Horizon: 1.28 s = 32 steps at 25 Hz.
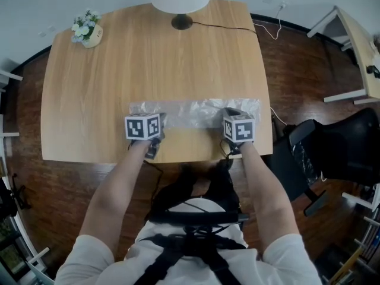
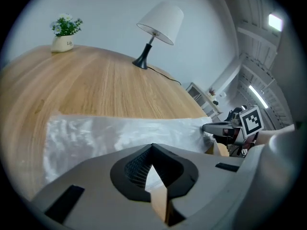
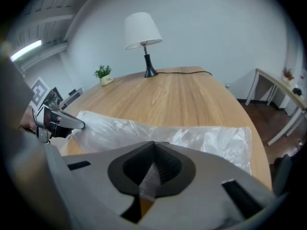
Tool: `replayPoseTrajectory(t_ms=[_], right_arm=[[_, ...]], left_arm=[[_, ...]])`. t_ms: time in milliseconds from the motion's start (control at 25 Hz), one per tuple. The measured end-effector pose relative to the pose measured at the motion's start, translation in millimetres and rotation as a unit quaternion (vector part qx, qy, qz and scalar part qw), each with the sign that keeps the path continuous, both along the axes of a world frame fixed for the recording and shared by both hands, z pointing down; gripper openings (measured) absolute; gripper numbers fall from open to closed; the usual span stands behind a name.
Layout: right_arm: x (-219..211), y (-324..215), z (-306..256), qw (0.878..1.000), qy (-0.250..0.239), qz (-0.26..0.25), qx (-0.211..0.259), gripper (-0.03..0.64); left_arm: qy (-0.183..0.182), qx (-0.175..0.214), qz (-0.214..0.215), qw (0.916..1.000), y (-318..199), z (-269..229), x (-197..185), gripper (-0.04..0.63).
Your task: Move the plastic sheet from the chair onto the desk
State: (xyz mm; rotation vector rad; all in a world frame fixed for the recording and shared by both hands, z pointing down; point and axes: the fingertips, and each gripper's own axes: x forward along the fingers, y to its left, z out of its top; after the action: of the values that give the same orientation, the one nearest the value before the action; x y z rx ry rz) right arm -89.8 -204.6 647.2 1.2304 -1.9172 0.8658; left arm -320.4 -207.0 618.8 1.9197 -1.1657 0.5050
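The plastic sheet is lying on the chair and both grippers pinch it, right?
No. The sheet lies on the desk, not the chair, as the head view shows. The left gripper and right gripper do pinch it.

Crinkled glossy clear plastic sheet (image 1: 196,113); smooth matt light-wood desk (image 1: 148,58); glossy dark wood floor (image 1: 297,58)

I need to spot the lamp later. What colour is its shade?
White lampshade on a black stand, clearest in the right gripper view.
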Motion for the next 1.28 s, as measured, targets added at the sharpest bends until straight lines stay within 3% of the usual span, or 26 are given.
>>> replayPoseTrajectory(t_ms=[200, 560, 1040, 1280], right_arm=[[22.3, 1.0, 0.2, 1.000, 0.009, 0.013, -0.003, 0.008], [50.9, 2.1, 2.9, 0.999, 0.033, 0.030, -0.003, 0.008], [86.3, 4.9, 1.6, 0.996, 0.068, 0.062, -0.006, 0.008], [91.5, -3.9, -29.5, 0.994, 0.053, 0.078, 0.049, 0.008]], left_arm=[[-0.009, -0.007, -0.047, 0.9988, 0.3, 4.2, -47.8, 0.005], [-0.024, -0.005, -0.091, 0.9956, 5.3, 3.5, -90.6, 0.005], [-0.043, -0.002, -0.105, 0.9936, 11.5, 1.5, -114.1, 0.005], [-0.046, 0.002, -0.105, 0.9934, 19.2, -3.1, -125.2, 0.005]])
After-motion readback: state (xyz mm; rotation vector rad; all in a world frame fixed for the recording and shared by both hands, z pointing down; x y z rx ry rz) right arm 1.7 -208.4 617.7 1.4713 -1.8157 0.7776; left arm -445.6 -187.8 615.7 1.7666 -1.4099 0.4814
